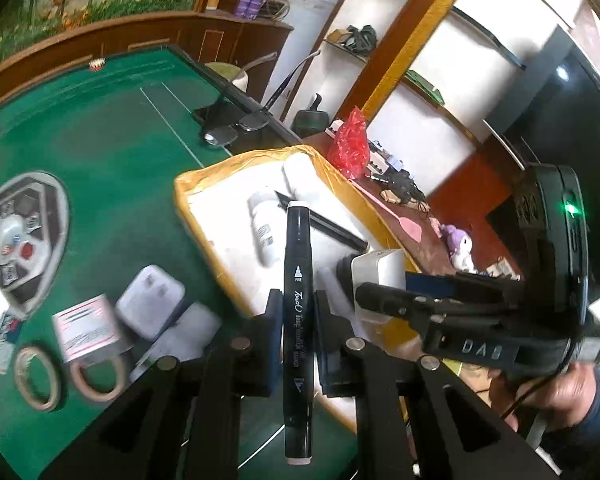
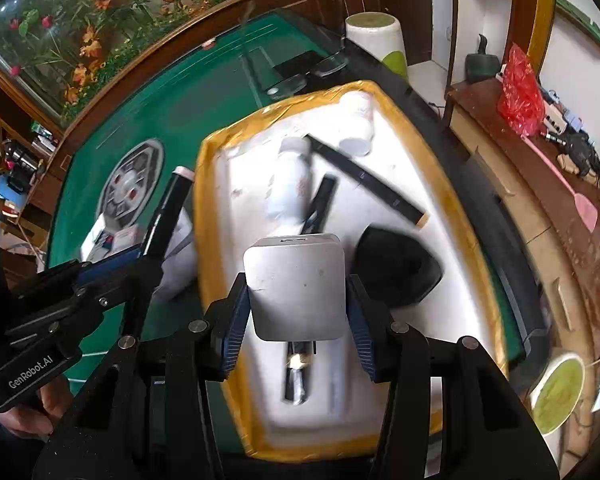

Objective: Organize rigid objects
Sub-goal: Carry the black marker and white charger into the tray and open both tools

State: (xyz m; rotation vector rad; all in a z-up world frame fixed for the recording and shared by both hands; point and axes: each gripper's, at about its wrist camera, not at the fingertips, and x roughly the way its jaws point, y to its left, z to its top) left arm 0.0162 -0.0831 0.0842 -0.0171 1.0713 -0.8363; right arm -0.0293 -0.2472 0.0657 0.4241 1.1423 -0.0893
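Green felt covers the mahjong table (image 1: 112, 128), whose grey dice console (image 1: 18, 240) sits at the left edge of the left wrist view. Below it, in the lower left of that frame, lie two tape rings (image 1: 36, 378), a pink-and-white carton (image 1: 86, 326) and a white plug adapter (image 1: 150, 300), all close together on the felt. At centre the left gripper (image 1: 298, 332) has its jaws clamped on a black marker (image 1: 298, 320) that stands lengthwise up the frame, its pale cap end reaching over the near rim of the white foam box (image 1: 204, 208) edged in yellow tape. Inside that box, a white bottle (image 1: 264, 232) lies beside a long black bar (image 1: 324, 224). Further right in the same view the right gripper (image 1: 374, 280) comes in from the side, held by a hand (image 1: 556, 396) at lower right. In the right wrist view, that gripper (image 2: 298, 312) grips a silver square charger block (image 2: 296, 286) between its blue pads (image 2: 232, 336), poised above the foam box interior. Under and beyond the block lie a thin dark pen (image 2: 298, 376), the white bottle (image 2: 292, 184), the black bar (image 2: 372, 180) and, to the right, a black computer mouse (image 2: 396, 268). A red plastic bag (image 2: 520, 92) sits on the wooden sideboard (image 2: 548, 208) at upper right.
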